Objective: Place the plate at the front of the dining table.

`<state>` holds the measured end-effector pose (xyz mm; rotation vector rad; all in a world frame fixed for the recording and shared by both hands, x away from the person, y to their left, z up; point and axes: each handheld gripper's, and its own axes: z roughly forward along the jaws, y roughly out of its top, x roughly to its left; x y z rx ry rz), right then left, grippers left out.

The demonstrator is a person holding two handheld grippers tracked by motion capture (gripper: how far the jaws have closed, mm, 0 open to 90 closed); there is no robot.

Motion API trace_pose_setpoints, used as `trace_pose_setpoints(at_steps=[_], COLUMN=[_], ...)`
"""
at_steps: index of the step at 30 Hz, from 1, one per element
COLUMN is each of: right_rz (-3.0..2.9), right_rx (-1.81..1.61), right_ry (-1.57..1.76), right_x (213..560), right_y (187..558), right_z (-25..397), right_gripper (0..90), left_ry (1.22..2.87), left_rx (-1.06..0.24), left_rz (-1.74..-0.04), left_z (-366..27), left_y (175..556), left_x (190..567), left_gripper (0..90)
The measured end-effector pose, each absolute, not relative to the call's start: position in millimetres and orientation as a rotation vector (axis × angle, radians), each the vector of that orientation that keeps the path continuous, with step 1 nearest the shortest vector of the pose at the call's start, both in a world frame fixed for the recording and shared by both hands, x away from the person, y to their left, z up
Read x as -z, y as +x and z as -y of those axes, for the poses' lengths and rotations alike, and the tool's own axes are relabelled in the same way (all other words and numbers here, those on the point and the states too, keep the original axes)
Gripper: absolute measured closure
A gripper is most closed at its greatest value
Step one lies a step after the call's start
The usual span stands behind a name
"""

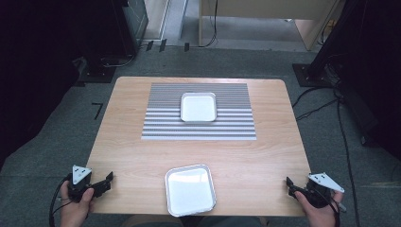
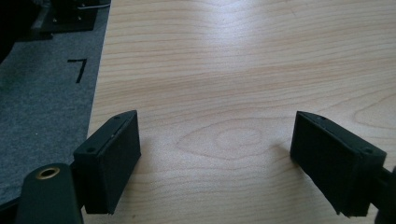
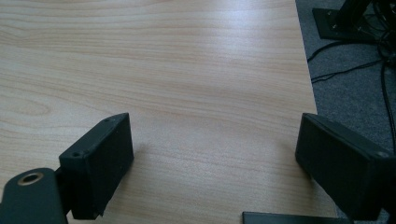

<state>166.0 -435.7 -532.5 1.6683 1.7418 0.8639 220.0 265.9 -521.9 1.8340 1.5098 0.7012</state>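
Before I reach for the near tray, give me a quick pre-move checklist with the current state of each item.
1. Left gripper open with nothing between its jaws: ok.
2. Right gripper open with nothing between its jaws: ok.
3. Near tray lies flat at the table's front edge, nothing in it: ok.
4. Bare wood between each gripper and the near tray: ok.
5. Far tray sits squarely on the striped mat: ok.
6. Whether the near tray's rim overhangs the table edge: cannot tell.
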Motion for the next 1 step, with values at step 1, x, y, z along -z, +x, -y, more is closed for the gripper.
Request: trace_pose_setpoints(at_steps=[1], right_rz=[-1.742], right_rx=[-0.864], right_ry=[1.668], right_x=[532.5], right_y=[166.0], right_z=[435.7], right_gripper=[10.7], left_ry=[1.834], left_rx=[-0.701], left_rz=[-1.51], left_z=[-265.9], left_y=[220.0], left_x=[521.9], left_gripper=[15.9])
